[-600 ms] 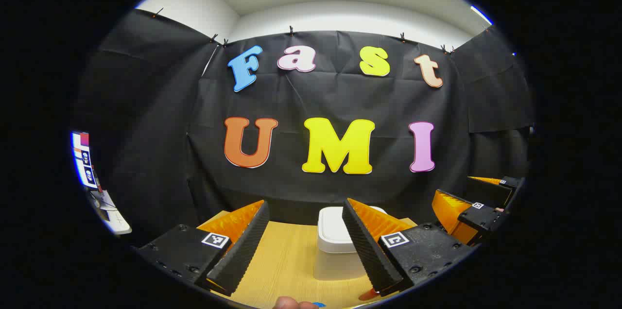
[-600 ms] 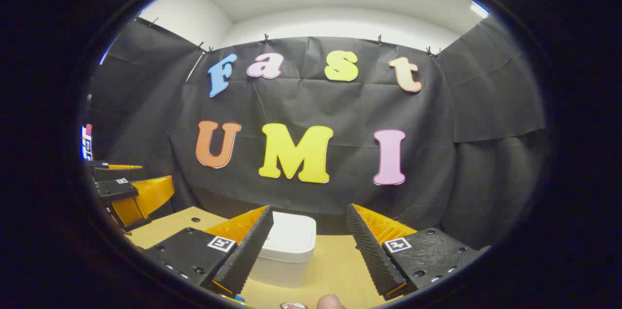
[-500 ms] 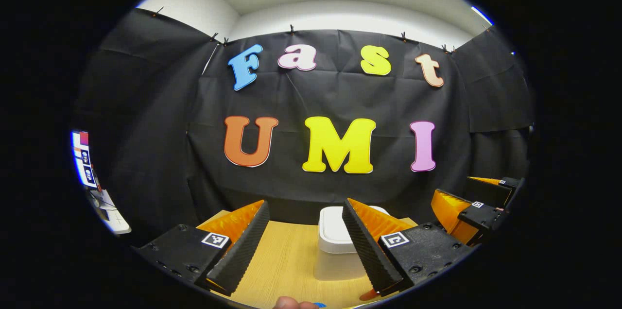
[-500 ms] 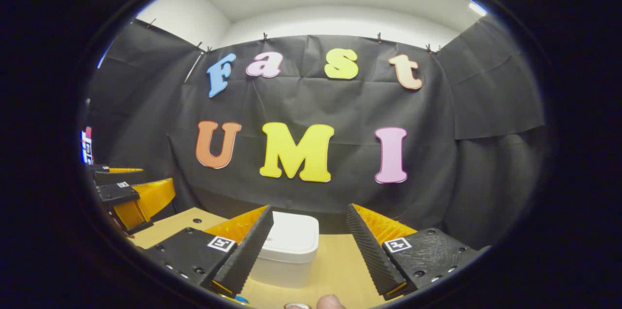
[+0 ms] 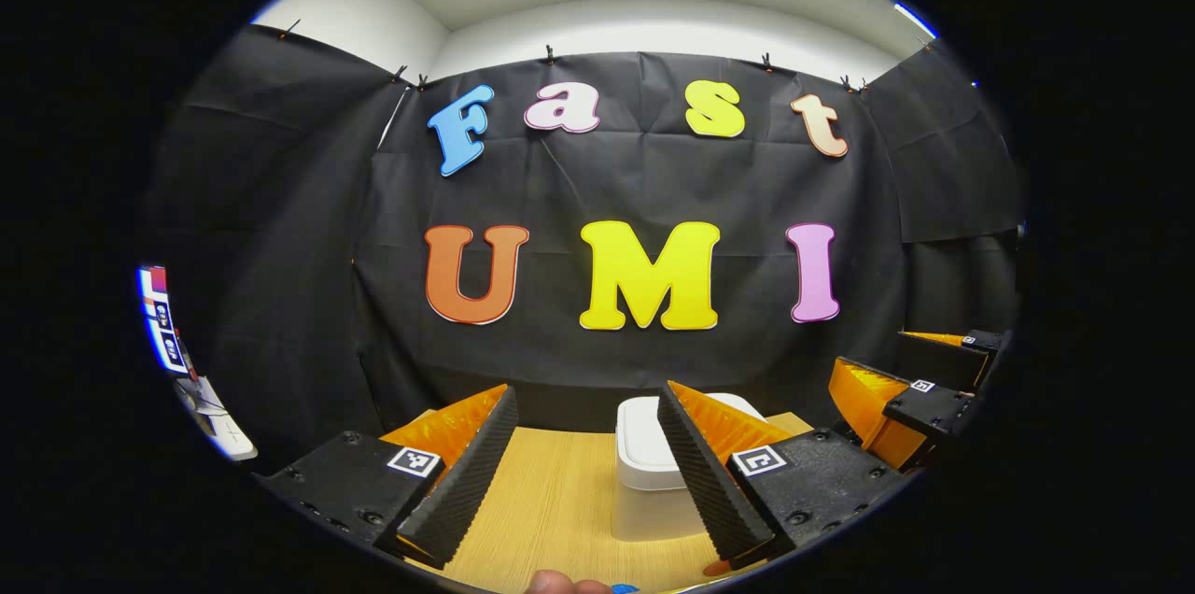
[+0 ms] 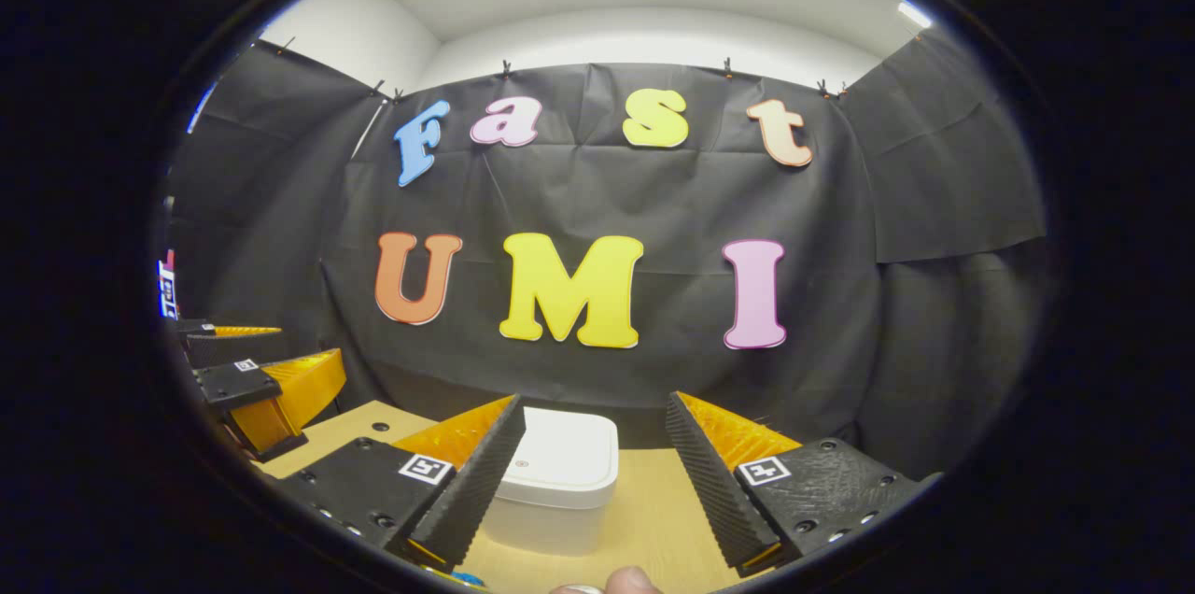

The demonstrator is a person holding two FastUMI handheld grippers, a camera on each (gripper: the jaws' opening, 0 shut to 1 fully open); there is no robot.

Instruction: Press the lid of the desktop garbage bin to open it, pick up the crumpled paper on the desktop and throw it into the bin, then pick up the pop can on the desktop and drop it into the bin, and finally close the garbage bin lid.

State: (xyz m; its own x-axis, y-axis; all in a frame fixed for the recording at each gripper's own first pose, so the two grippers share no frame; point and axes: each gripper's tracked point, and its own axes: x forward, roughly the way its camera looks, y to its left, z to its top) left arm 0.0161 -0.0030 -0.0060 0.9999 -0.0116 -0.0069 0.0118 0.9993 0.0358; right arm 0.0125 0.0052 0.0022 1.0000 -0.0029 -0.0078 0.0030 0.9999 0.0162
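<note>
The left hand-held gripper (image 5: 583, 468) hovers above the wooden desk (image 5: 560, 510) with its 2 fingers spread wide apart and nothing between them. In the left gripper view, the white desktop garbage bin (image 5: 644, 482) stands on the desk ahead, toward 1 o'clock of the gap, its right part hidden behind the right finger (image 5: 709, 482). The bin lid (image 5: 639, 445) lies flat and closed. At 3 o'clock in this view the right hand-held gripper (image 5: 901, 393) hangs over the desk's far right, apart from the bin.

The right hand-held gripper (image 6: 593, 468) also has its fingers wide apart, holding nothing. In the right gripper view the bin (image 6: 555, 491) sits toward 11 o'clock of the gap, partly behind the left finger (image 6: 471, 491), with its lid (image 6: 565, 459) shut. At 9 o'clock the left hand-held gripper (image 6: 271, 379) shows over the desk's left edge, well apart from the bin.

A fingertip (image 6: 630, 581) of the person pokes in at 6 o'clock of the right gripper view, with a small metal rim (image 6: 579, 588) just beside it; I cannot tell what it belongs to. Another fingertip (image 5: 560, 584) shows at 6 o'clock in the left gripper view.
</note>
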